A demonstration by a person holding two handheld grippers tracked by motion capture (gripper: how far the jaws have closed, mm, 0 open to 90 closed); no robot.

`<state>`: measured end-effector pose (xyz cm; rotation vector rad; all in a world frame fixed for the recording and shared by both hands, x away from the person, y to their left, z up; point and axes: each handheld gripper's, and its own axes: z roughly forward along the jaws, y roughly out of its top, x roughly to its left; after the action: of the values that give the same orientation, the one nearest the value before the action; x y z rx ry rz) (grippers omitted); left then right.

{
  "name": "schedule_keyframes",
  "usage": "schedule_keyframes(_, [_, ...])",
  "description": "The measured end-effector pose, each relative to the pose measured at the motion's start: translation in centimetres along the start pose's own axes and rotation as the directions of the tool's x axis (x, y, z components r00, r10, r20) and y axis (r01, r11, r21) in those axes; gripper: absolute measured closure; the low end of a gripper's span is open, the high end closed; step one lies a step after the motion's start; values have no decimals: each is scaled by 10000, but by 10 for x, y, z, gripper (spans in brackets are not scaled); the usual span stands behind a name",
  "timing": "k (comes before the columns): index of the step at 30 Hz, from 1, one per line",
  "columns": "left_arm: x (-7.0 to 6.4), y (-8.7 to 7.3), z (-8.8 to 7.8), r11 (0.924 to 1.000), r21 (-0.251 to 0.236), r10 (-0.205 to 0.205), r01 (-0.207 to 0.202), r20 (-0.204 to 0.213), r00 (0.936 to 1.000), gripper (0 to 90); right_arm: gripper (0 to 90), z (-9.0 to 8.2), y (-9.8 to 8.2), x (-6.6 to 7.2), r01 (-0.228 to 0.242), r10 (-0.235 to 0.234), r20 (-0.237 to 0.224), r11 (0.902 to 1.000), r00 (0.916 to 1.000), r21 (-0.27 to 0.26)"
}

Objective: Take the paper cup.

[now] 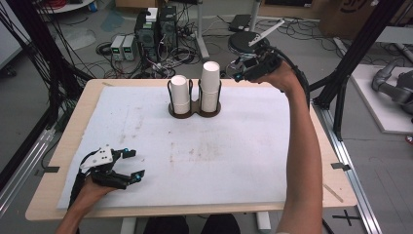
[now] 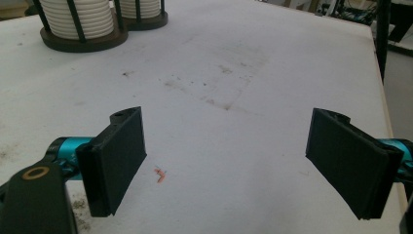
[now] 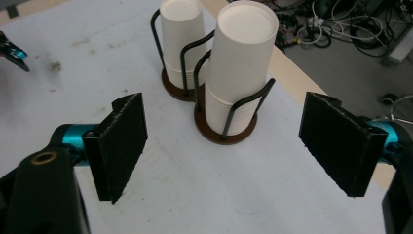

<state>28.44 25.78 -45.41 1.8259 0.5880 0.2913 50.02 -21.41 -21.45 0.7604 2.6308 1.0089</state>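
Two stacks of upturned white paper cups stand in a dark double wire holder (image 1: 194, 111) at the far middle of the table. The right stack (image 1: 210, 87) (image 3: 241, 63) is taller than the left stack (image 1: 179, 93) (image 3: 181, 39). My right gripper (image 1: 235, 69) (image 3: 224, 146) hangs in the air to the right of the taller stack, open and empty, with that stack seen between its jaws from above. My left gripper (image 1: 133, 163) (image 2: 226, 161) rests low at the near left corner, open, with nothing between its jaws. The holder's bases (image 2: 83, 41) lie far ahead of it.
A white mat (image 1: 204, 156) with faint stains covers the wooden table (image 1: 336, 185). A small orange scrap (image 2: 159, 175) lies on the mat between the left jaws. Beyond the table are computers (image 1: 156, 29), cables and a black frame (image 1: 360, 53).
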Motion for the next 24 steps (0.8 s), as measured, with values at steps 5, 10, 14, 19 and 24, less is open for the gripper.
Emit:
schedule_keyframes(5, [0,0,0,10000,-47,-88,88,22,10000,144,184,7,15,-4,71,-72,89,9998,9999,193])
schedule_keyframes(10, [0,0,0,10000,-23,-63,63,23,10000,144,184,19,33,-10,227,-231,51,9968,9997,766])
schedule_keyframes(14, [1,0,0,10000,-10,-73,73,22,10000,144,184,26,45,-14,471,-478,46,9941,9988,976])
schedule_keyframes(19, [1,0,0,9999,-24,-124,124,-3,9999,144,184,38,62,-18,669,-692,112,9872,9975,1449])
schedule_keyframes(24, [1,0,1,10000,-6,-72,72,-25,10000,144,184,55,74,-20,830,-890,190,9736,9958,2125])
